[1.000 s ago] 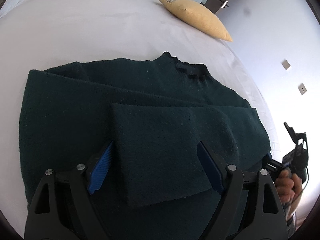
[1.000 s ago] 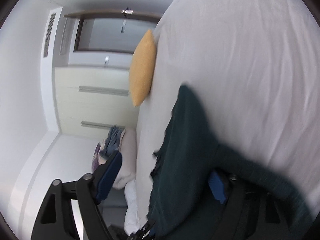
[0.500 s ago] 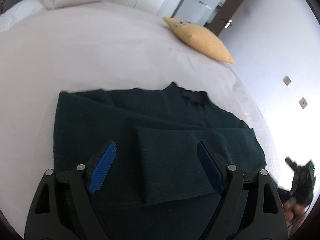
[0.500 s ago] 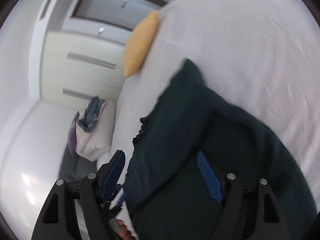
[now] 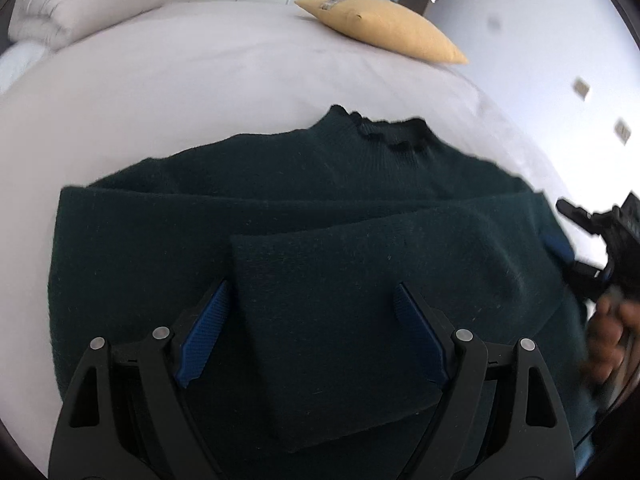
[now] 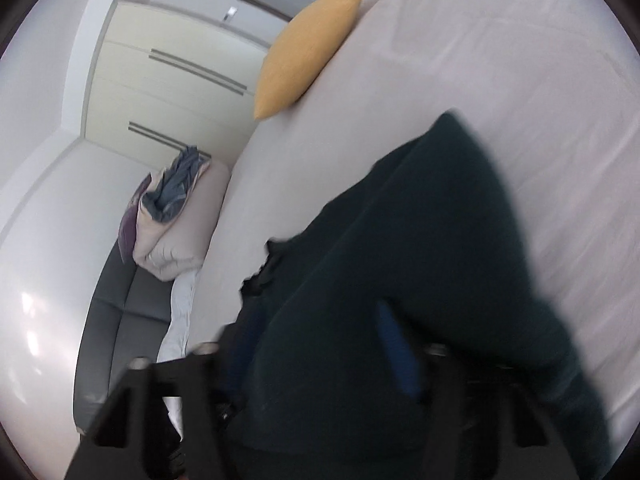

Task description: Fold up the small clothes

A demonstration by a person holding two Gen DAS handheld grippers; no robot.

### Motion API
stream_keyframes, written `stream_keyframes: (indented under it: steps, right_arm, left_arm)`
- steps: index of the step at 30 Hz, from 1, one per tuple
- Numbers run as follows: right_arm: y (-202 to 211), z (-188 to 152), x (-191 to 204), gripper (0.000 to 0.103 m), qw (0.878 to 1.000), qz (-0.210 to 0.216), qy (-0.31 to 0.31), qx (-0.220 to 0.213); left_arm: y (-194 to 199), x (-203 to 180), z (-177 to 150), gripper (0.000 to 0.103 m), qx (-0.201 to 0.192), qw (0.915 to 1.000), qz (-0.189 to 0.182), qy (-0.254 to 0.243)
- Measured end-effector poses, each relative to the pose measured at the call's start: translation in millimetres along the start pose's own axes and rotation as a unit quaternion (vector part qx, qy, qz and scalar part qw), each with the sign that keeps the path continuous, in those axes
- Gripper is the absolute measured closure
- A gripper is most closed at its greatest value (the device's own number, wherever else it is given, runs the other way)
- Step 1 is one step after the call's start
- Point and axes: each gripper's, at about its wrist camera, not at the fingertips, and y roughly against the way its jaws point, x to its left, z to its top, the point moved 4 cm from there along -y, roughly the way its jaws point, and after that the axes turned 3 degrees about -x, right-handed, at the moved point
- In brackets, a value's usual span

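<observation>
— Where's our dark green sweater [image 5: 320, 220]?
— Flat on the white bed [image 5: 200, 80], sleeve folded across. Our left gripper [image 5: 312, 320] hovers spread; right gripper [image 6: 320, 344] is blurred, fabric covering it—can't tell. Yellow pillow [image 5: 384, 28] beyond.

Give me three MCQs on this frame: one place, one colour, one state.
1. Where is the yellow pillow?
A. on the sweater
B. at the bed's far edge, apart from the sweater
C. on the floor

2. What colour is the sweater?
A. red
B. white
C. dark green

3. How are the left tongs?
A. open above the folded sleeve
B. shut on the collar
C. shut on the pillow

Answers: 1 B, white bed shows between pillow and sweater. 2 C, the knit reads dark green in both views. 3 A, the blue pads stand wide apart with the sleeve between them.
</observation>
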Motion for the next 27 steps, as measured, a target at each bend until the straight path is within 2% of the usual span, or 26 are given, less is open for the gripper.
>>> stream_keyframes:
  steps: [3, 6, 7, 10, 12, 13, 14, 15, 16, 17, 18, 20, 22, 24, 27]
  right_arm:
    - [14, 7, -16, 0.068, 1.0, 0.013, -0.02, -0.017]
    - [35, 6, -21, 0.068, 0.999, 0.013, -0.029, -0.032]
    - [44, 2, -19, 0.054, 0.999, 0.001, -0.027, -0.034]
    - [72, -9, 0, 0.026, 0.999, 0.015, 0.005, -0.047]
    - [79, -14, 6, 0.018, 0.998, 0.013, 0.025, -0.05]
    - [77, -17, 2, 0.016, 0.999, -0.002, 0.025, -0.042]
    - [73, -18, -3, 0.016, 0.999, -0.019, 0.016, -0.031]
    - [71, -18, -12, 0.022, 0.999, -0.032, 0.007, -0.019]
    - [72, -17, -14, 0.036, 0.999, -0.044, 0.0, -0.019]
    - [79, -18, -16, 0.038, 0.999, -0.047, -0.018, -0.016]
    - [91, -20, -13, 0.036, 0.999, -0.029, -0.032, -0.017]
    - [124, -27, 2, 0.029, 0.999, 0.004, -0.012, -0.038]
    - [159, -43, 16, 0.016, 0.998, 0.007, 0.023, -0.054]
    - [184, -62, 25, 0.013, 0.998, 0.009, 0.053, -0.045]
    - [218, -99, 30, 0.013, 0.992, -0.025, 0.121, -0.013]
  left_arm:
    - [3, 1, -2, 0.02, -0.005, 1.0, 0.0, 0.0]
    - [10, 0, -5, 0.02, -0.005, 1.0, 0.003, -0.005]
    - [15, 1, -7, 0.02, -0.005, 0.9999, 0.01, -0.005]
    - [41, 5, -16, 0.02, -0.018, 0.9994, 0.03, -0.004]
    - [57, 11, -29, 0.02, -0.02, 0.9993, 0.031, 0.009]
    - [58, 19, -38, 0.02, -0.002, 0.9993, 0.03, 0.021]
    - [59, 25, -43, 0.02, 0.007, 0.9992, 0.027, 0.029]
    - [66, 30, -47, 0.02, 0.008, 0.999, 0.023, 0.037]
    - [77, 35, -49, 0.02, 0.004, 0.9986, 0.025, 0.047]
    - [90, 39, -50, 0.02, 0.0, 0.998, 0.027, 0.057]
    - [105, 42, -51, 0.02, -0.008, 0.9973, 0.024, 0.068]
    - [142, 45, -58, 0.02, -0.037, 0.9955, 0.003, 0.087]
    - [178, 44, -73, 0.02, -0.063, 0.9942, -0.012, 0.086]
    - [201, 42, -93, 0.018, -0.067, 0.9939, -0.009, 0.087]
    - [233, 45, -144, 0.018, -0.053, 0.9921, -0.028, 0.11]
